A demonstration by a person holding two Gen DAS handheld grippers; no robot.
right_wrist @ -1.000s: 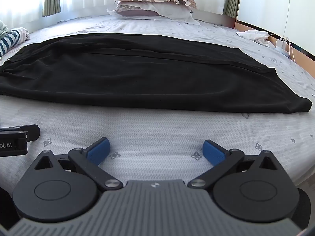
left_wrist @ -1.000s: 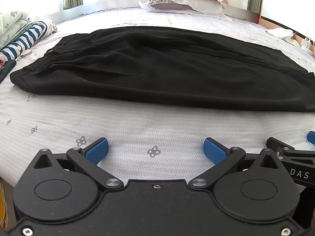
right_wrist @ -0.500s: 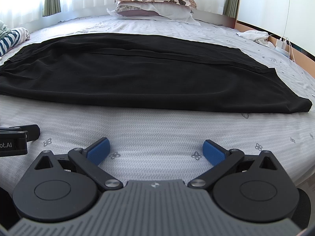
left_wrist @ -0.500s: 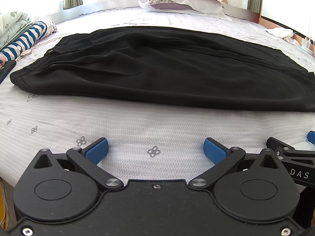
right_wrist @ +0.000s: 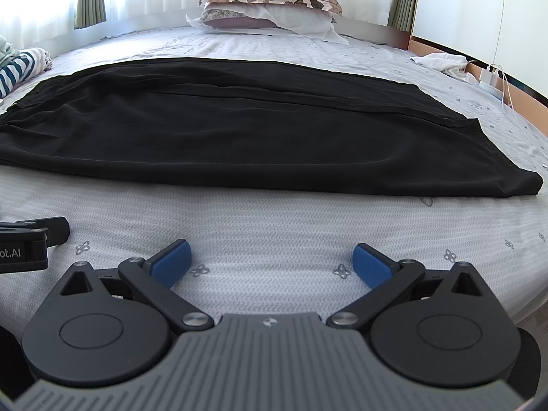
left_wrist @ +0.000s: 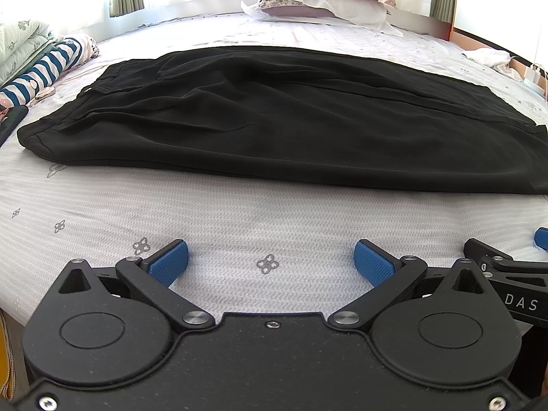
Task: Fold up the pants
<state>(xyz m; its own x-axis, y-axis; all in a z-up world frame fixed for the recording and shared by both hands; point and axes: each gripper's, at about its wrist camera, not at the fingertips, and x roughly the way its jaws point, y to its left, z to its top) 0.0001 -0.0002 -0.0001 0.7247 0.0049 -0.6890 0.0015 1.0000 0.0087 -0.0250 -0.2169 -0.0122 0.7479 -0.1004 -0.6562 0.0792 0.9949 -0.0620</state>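
Observation:
Black pants (left_wrist: 281, 116) lie spread flat across the bed, waistband at the left and leg hems at the right; in the right wrist view the pants (right_wrist: 219, 133) end in a hem corner at the right. My left gripper (left_wrist: 270, 260) is open over bare sheet, well short of the pants' near edge, nothing between its blue pads. My right gripper (right_wrist: 270, 262) is open too, likewise over the sheet in front of the pants. Each gripper shows at the edge of the other's view.
A white patterned sheet (left_wrist: 239, 212) covers the bed. Floral pillows (right_wrist: 270, 0) are stacked at the head. Striped folded laundry (left_wrist: 41, 68) lies at the left edge. White cloth (right_wrist: 441, 61) and a charger with cable (right_wrist: 493, 75) sit at the right.

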